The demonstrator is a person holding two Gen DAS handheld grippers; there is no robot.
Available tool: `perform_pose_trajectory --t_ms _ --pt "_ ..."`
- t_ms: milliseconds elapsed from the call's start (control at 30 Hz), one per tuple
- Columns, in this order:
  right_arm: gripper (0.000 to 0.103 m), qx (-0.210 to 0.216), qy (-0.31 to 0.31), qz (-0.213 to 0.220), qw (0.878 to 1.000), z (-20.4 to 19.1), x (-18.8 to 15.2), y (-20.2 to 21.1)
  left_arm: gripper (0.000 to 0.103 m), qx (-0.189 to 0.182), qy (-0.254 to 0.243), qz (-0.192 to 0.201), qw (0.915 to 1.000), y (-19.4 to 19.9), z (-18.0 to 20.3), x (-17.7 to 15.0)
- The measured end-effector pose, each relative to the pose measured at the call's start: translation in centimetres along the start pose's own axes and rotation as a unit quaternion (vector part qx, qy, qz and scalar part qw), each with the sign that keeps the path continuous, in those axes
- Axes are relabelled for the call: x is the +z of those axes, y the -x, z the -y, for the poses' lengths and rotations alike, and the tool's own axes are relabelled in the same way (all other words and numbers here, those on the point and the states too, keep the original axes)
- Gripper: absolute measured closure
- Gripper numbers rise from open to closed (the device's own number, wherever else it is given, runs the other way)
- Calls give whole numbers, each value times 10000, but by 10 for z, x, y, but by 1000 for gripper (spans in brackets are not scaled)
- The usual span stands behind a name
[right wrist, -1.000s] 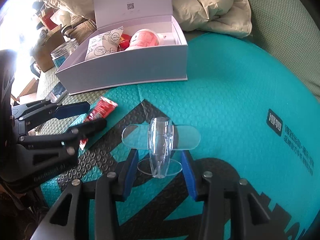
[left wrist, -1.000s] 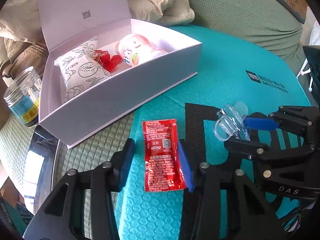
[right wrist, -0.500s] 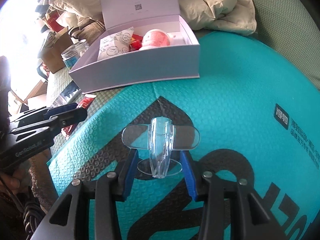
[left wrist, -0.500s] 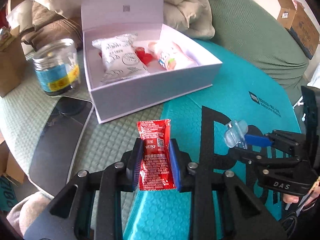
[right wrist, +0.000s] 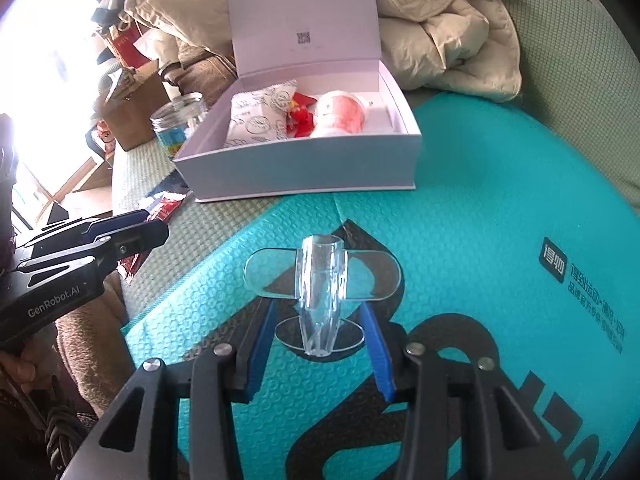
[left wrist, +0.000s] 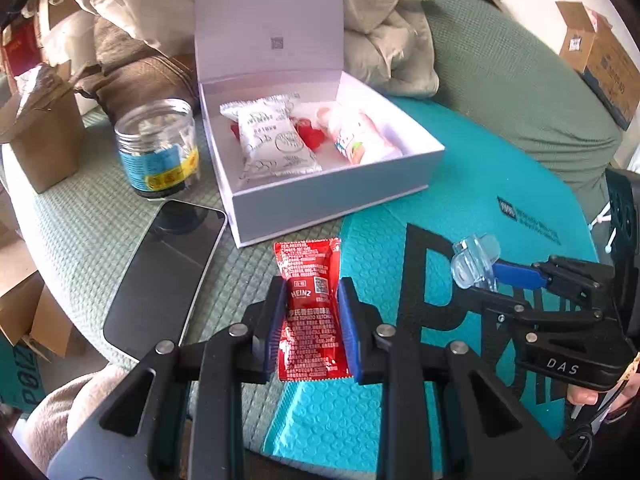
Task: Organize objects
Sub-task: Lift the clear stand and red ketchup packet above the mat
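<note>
My left gripper (left wrist: 312, 320) is shut on a red Heinz ketchup packet (left wrist: 310, 304) and holds it above the green cover, in front of the open white box (left wrist: 320, 196). My right gripper (right wrist: 320, 336) is shut on a clear plastic holder (right wrist: 322, 284) above the teal mailer (right wrist: 480, 200). The box (right wrist: 304, 168) holds a white snack pack (left wrist: 272, 140), a red wrapped sweet (left wrist: 310, 136) and a pink pack (left wrist: 360, 140). The right gripper with the clear holder (left wrist: 474, 260) also shows in the left wrist view.
A black phone (left wrist: 164, 276) lies left of the box. A clear jar with a blue label (left wrist: 160, 148) stands behind it. Cardboard boxes (left wrist: 40, 136) sit at the left, a beige quilt (right wrist: 440, 28) behind the box.
My left gripper closed on the ketchup packet, lifted it off the mailer and pulled back to the left. My right gripper kept its hold on the clear holder and rose slightly.
</note>
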State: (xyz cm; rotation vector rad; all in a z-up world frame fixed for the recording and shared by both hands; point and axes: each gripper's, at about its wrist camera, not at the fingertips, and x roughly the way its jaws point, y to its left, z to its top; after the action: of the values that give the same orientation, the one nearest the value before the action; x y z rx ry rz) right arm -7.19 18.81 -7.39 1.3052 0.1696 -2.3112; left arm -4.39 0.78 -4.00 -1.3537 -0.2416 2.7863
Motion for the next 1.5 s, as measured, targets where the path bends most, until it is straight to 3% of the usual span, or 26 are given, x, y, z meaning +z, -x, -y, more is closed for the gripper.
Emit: perform_pose_trajectory --t_ms 333,633,867,1133,1500 --pt "59 200 62 267 9994 -17 -11 40 78 47 239 215 9995 35 -2 -7" --pt "59 16 276 632 9976 -29 -20 84 78 -94 287 374 9988 60 11 -12" --pt "59 -75 283 787 9965 -29 -24 104 78 94 296 367 9988 75 25 -20" --pt "59 -40 352 955 9948 -30 -28 114 78 230 164 441 9986 96 36 -25" --pt "59 135 257 939 9952 -27 -34 111 78 387 146 286 9987 92 36 -20"
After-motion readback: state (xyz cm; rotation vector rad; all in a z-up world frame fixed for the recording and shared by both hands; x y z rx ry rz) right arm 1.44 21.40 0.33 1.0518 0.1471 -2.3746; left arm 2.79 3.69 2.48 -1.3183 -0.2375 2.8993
